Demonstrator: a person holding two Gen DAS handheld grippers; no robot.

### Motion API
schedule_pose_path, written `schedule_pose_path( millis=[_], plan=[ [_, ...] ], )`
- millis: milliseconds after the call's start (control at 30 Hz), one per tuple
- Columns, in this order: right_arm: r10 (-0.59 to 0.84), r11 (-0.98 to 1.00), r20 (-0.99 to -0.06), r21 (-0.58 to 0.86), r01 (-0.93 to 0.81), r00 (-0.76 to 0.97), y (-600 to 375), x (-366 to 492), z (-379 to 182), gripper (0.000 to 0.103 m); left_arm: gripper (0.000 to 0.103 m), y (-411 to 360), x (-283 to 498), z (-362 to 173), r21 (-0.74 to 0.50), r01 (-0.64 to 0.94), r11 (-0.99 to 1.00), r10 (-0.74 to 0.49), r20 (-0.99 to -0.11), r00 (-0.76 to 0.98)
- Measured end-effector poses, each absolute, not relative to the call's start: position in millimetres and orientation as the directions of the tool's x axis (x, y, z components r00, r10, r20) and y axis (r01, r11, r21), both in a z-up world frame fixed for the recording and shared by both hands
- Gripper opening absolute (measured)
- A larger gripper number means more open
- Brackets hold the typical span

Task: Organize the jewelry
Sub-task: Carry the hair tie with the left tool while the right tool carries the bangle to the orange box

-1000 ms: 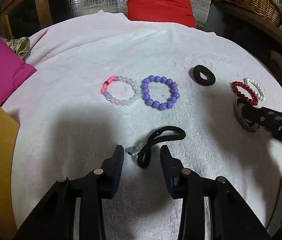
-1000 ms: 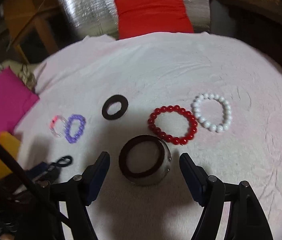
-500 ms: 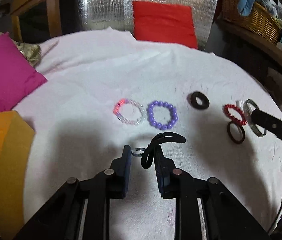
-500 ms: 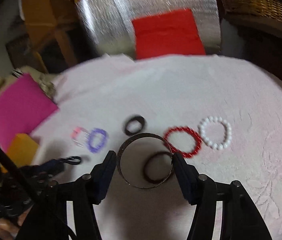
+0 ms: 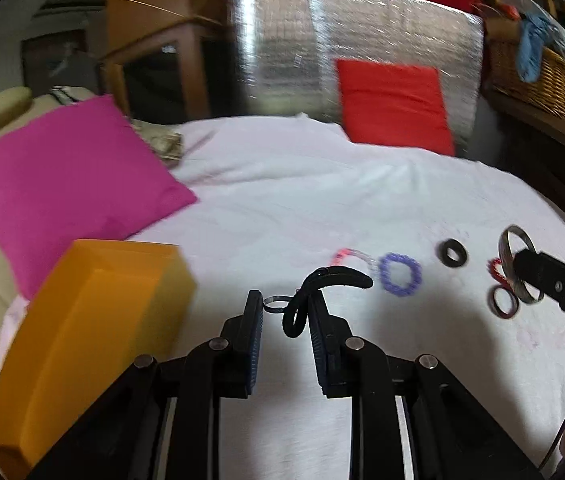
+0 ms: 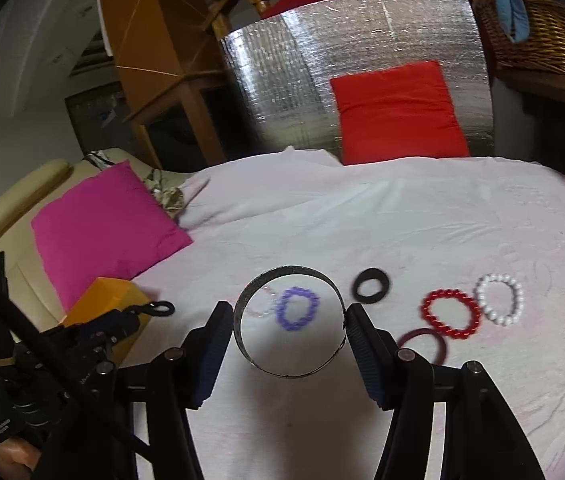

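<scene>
The left gripper (image 5: pixel 284 312) is clamped on a black cord (image 5: pixel 322 286) that carries a small metal ring (image 5: pixel 275 304); the cord loops up out of the fingers and arcs toward 2 o'clock, lifted off the white cloth (image 5: pixel 322 184). The right gripper (image 6: pixel 288 326) is clamped across a wide metal bangle (image 6: pixel 287 276), one finger pressing each side, the bangle held upright above the cloth.

Seen through the bangle from the right wrist, a purple bead bracelet (image 6: pixel 296 308) lies on the cloth with a pale pink bracelet (image 6: pixel 260 304) just beside it at 9 o'clock. At 2 o'clock from the bangle sits a black ring (image 6: pixel 370 285); further toward 3 o'clock a red bead bracelet (image 6: pixel 450 314) touches a white bead bracelet (image 6: pixel 500 299). A dark red bangle (image 6: pixel 422 344) lies near the right finger, below the red beads.

An orange box (image 5: pixel 82 332) rests at 9 o'clock from the left gripper, with a pink cushion (image 5: pixel 70 184) behind it and a red cushion (image 5: pixel 392 106) at 12 o'clock
</scene>
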State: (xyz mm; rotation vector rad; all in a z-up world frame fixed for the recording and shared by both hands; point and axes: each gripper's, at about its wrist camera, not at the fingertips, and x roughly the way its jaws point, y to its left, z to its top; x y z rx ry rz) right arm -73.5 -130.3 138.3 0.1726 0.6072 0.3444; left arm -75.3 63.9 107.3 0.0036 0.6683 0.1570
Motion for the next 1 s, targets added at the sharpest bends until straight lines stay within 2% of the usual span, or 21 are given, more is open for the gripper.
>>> schedule_pose_path(
  millis=[467, 1000],
  plan=[
    [0.481, 0.875, -0.476, 0.318, -0.366, 0.736, -52, -87, 146, 0.061, 0.024, 129, -124, 127, 0.114, -0.358, 0.926, 0.364, -0.518, 0.774],
    [0.611, 0.791, -0.428, 0.361, -0.494, 0.666, 50, -74, 156, 0.061, 0.024, 209, -155, 125, 0.059, -0.500, 0.864, 0.450, -0.535, 0.715]
  ],
)
